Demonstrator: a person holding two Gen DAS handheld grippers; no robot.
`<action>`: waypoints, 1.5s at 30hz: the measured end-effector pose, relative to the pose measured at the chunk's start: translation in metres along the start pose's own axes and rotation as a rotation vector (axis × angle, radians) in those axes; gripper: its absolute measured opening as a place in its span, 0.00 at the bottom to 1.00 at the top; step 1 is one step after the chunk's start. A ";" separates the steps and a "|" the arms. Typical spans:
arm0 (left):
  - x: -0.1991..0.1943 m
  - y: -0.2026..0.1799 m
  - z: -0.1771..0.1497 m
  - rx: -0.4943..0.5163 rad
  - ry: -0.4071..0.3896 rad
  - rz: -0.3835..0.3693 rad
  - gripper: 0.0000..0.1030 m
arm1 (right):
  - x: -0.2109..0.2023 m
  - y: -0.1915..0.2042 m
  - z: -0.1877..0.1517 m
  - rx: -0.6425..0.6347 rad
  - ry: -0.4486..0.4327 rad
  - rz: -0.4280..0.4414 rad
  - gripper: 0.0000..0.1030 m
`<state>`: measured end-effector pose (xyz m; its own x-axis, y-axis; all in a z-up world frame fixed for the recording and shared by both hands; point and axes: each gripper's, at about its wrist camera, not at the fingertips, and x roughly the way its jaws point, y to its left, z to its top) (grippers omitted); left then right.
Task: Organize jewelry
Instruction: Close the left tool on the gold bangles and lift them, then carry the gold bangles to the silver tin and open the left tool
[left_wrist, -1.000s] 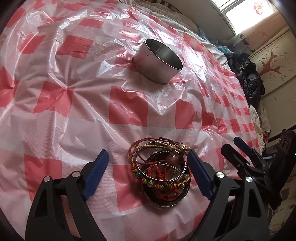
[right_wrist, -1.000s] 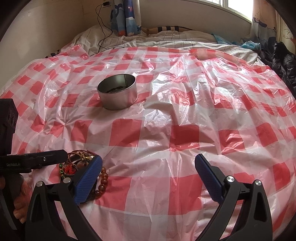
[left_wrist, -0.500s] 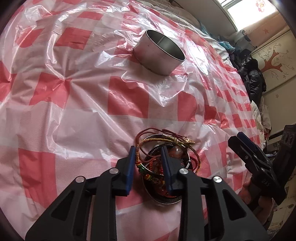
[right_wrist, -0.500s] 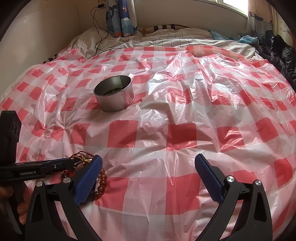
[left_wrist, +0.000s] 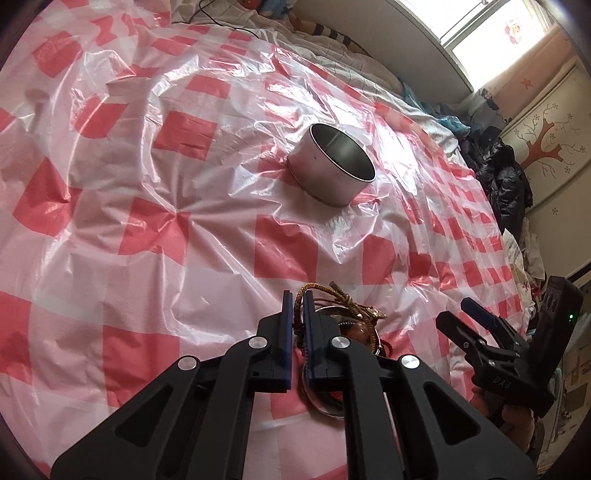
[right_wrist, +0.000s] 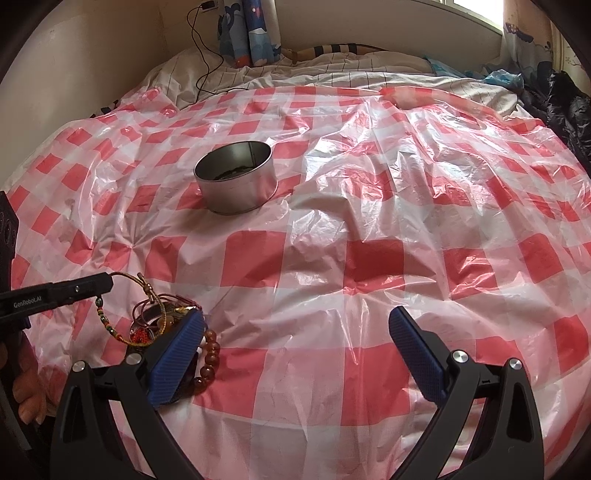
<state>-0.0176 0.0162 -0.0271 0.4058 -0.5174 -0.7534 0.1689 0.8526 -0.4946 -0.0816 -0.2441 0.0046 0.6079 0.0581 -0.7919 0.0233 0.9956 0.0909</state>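
The left gripper (left_wrist: 298, 306) had its jaws clamped on a braided cord bracelet (right_wrist: 127, 286), light and limp, so a pinch on the cord itself suited it best. Just beside it lay the bracelet pile (right_wrist: 162, 319) on a small dish, likely to tangle. The right gripper (right_wrist: 299, 354) hung near the pile, jaws apart, empty. Well beyond the pile stood the metal tin (right_wrist: 236, 182) on the checked plastic sheet (right_wrist: 369, 206) covering the bed.
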 end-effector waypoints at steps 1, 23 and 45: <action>-0.002 0.003 0.001 -0.005 -0.006 0.004 0.05 | 0.000 0.002 0.000 -0.003 0.001 0.010 0.93; -0.015 0.040 0.003 -0.070 -0.027 0.063 0.05 | 0.061 0.030 0.006 0.159 0.250 0.449 0.47; -0.024 0.011 0.011 -0.040 -0.118 -0.050 0.05 | 0.010 -0.007 0.027 0.293 -0.053 0.688 0.17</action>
<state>-0.0157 0.0384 -0.0097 0.5013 -0.5447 -0.6723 0.1563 0.8212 -0.5487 -0.0545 -0.2522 0.0124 0.5985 0.6497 -0.4688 -0.1697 0.6747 0.7184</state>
